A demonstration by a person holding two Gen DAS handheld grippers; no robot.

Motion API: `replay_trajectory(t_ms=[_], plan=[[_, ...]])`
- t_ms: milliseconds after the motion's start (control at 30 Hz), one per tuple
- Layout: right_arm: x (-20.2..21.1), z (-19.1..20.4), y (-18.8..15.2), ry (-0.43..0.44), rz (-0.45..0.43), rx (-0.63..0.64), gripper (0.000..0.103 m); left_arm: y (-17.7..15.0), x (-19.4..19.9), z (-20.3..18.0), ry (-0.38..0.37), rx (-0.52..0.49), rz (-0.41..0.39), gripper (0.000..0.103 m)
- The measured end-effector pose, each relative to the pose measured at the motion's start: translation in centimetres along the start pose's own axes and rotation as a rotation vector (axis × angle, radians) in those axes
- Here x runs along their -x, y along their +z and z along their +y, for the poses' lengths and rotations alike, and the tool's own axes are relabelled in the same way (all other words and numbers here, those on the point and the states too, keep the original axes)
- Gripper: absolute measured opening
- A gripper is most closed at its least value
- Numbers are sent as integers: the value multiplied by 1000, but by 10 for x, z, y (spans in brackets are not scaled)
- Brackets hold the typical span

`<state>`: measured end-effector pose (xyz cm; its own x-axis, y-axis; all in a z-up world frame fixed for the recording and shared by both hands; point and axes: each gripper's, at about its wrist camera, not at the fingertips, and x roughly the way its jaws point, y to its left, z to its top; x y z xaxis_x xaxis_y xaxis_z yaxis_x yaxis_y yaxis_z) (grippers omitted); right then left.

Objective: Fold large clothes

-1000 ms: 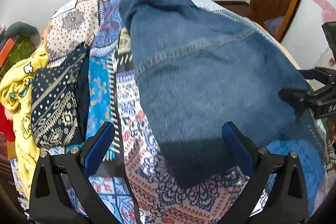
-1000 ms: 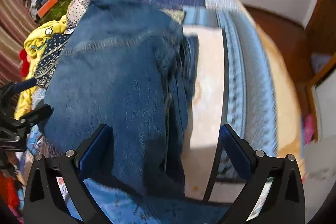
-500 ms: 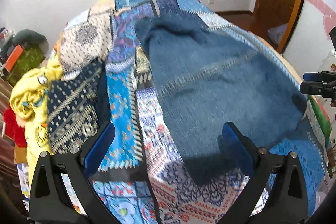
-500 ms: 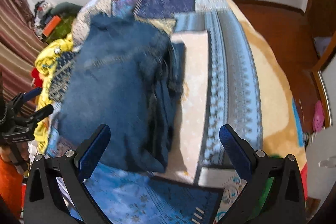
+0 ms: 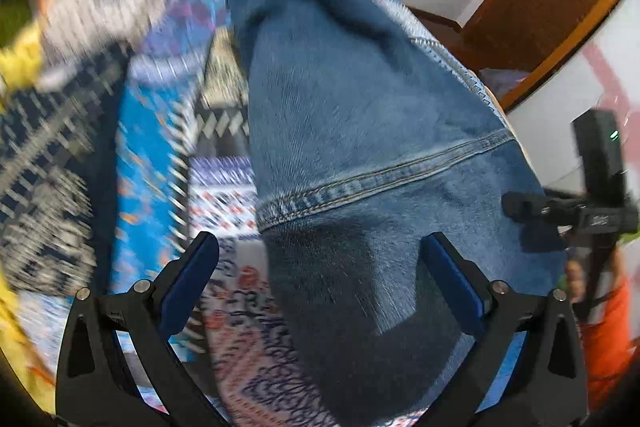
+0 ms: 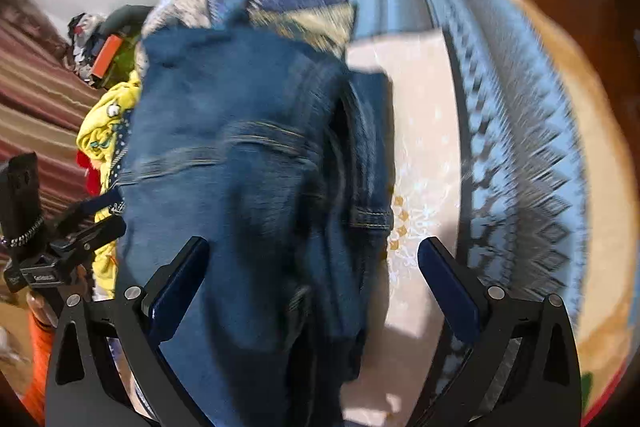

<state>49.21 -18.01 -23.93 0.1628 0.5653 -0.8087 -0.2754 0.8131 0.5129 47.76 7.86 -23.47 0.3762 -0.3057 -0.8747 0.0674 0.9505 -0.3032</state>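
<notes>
Lying garment: a large blue denim piece with orange-stitched seams [image 5: 360, 147] is spread along the patchwork-printed bedspread [image 5: 152, 155], its near end between the two tools.
Left gripper: the black two-finger left gripper with blue pads [image 5: 320, 287] has its jaws spread wide and holds nothing; its near-side pad is over the bedspread, the other over the denim's shadowed near edge.
Right gripper: the right gripper [image 6: 314, 291] is likewise wide apart and empty, poised over the bunched, layered side of the denim [image 6: 248, 167], beside a pale cream panel of the cover [image 6: 420, 131].
Surroundings: a yellow garment [image 6: 100, 131] and a dark dotted cloth [image 5: 44, 163] are heaped at the bed's far-left side, well apart from the denim.
Step in hand: judging by the layered edge, the piece looks partly folded and both tools seem to be lining up a fresh grasp on the near end.
Next move: probably each claw must drop onto one near corner, pinch through all layers, then carry that end toward the far end.
Caution: heavy blur makes exact contact impossible to tell.
</notes>
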Motion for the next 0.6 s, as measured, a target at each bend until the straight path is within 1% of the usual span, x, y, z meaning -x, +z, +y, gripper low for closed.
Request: replay_trajectory(t_ms=[67, 133, 200, 267, 333, 400, 433, 467, 500, 533, 567, 600], plan=[[-9, -7, 3, 60, 24, -26, 103, 3, -12, 11, -86, 55, 33, 103], [-14, -14, 7, 133, 29, -50, 103, 6, -22, 18, -150, 99, 53, 103], [-16, -16, 12, 167, 22, -53, 103, 10, -33, 24, -201, 135, 76, 103], [-20, -17, 17, 189, 29, -49, 103, 14, -40, 27, -229, 160, 83, 103], [-25, -13, 21, 200, 39, -40, 103, 17, -43, 26, -237, 160, 70, 103], [-26, -9, 23, 200, 39, -22, 103, 18, -43, 24, -251, 156, 54, 100], [-26, -9, 26, 202, 36, -22, 101, 20, -44, 22, -266, 159, 52, 92], [-27, -9, 27, 207, 34, -25, 98, 23, -45, 21, -292, 166, 57, 88], [-28, -8, 26, 217, 33, -31, 93, 24, -44, 20, -290, 171, 55, 87], [-28, -9, 27, 227, 31, -39, 84, 24, -43, 19, -287, 167, 51, 83], [-28, -10, 25, 249, 28, -59, 79, 27, -41, 17, -280, 158, 46, 77], [-27, -12, 24, 265, 27, -82, 69, 28, -37, 15, -278, 154, 38, 74]])
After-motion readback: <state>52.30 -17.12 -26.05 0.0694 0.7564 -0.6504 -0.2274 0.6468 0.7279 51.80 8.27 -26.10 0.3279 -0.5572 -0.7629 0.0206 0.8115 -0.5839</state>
